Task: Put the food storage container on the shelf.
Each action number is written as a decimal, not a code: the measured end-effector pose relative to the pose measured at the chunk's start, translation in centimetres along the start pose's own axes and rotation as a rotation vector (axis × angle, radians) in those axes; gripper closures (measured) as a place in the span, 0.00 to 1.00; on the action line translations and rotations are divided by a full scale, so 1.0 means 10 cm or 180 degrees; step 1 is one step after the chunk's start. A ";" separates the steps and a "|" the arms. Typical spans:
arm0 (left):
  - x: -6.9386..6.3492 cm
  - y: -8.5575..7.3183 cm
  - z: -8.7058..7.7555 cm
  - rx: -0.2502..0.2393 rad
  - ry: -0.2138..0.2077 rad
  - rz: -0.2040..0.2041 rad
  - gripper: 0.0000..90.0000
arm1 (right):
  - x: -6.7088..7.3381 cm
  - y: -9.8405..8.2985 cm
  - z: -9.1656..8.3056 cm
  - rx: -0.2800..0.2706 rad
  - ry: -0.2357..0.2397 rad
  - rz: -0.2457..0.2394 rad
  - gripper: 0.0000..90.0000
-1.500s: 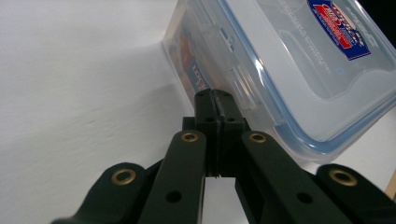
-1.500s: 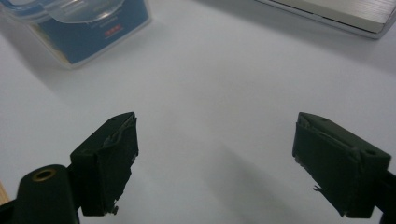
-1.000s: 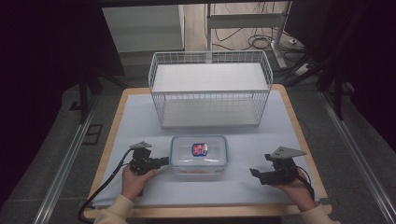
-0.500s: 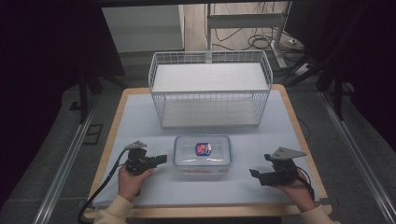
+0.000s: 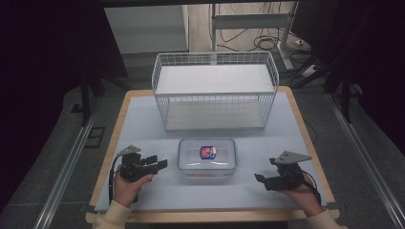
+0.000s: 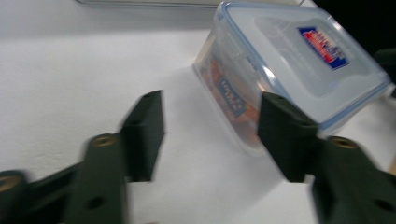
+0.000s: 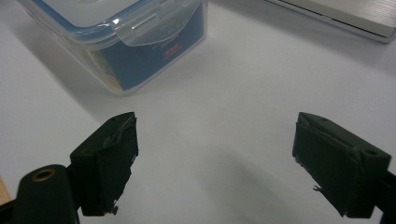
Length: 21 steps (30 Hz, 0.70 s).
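White table [image 5: 143, 129], wire basket [image 5: 215, 90] at back. Left gripper [image 5: 160, 163]: jaws just opened wide, empty, lidded plastic box [image 5: 207, 155] just ahead. Right gripper [image 5: 260, 179]: wide open, empty, box ahead-left.

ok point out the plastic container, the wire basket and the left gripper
plastic container [image 5: 207, 153], high view, on its clear lid beside the label
wire basket [image 5: 215, 98], high view, on its front wire wall
left gripper [image 5: 161, 163], high view, midway between the tips of its open jaws
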State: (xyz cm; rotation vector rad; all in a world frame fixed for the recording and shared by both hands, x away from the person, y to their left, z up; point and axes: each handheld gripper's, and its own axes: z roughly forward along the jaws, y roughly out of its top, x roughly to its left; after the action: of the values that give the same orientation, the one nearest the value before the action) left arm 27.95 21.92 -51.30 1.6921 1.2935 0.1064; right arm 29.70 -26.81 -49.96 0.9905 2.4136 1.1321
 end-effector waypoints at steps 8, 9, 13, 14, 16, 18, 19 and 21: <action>0.02 0.03 0.00 -0.0034 -0.0174 -0.0215 0.22 | 0.02 -0.01 0.00 -0.0032 -0.0009 -0.0078 0.15; 0.01 0.03 0.01 -0.0004 -0.0219 -0.0241 0.21 | 0.02 -0.01 0.01 -0.0031 -0.0015 -0.0075 0.15; 0.00 0.06 0.07 0.0053 -0.0325 -0.0328 0.20 | 0.03 0.00 0.01 -0.0041 -0.0012 -0.0089 0.15; -0.02 0.09 0.09 0.0068 -0.0335 -0.0325 0.20 | 0.04 0.00 0.01 -0.0046 -0.0011 -0.0078 0.15; -0.04 0.12 0.12 0.0085 -0.0343 -0.0316 0.19 | 0.05 -0.01 0.02 -0.0038 -0.0008 -0.0073 0.15; -0.09 0.17 0.19 0.0107 -0.0425 -0.0334 0.19 | 0.06 -0.01 0.02 -0.0028 0.0000 -0.0090 0.15; -0.13 0.20 0.27 0.0166 -0.0482 -0.0368 0.19 | 0.06 -0.01 0.02 -0.0031 0.0006 -0.0098 0.15; -0.13 0.20 0.33 0.0248 -0.0487 -0.0361 0.18 | 0.06 -0.01 0.02 -0.0036 0.0004 -0.0101 0.15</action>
State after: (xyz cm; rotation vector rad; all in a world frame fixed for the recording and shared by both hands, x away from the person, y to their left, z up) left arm 30.73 18.90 -51.01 1.6540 1.2891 -0.1395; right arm 29.34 -26.32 -50.11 0.9450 2.4125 1.1347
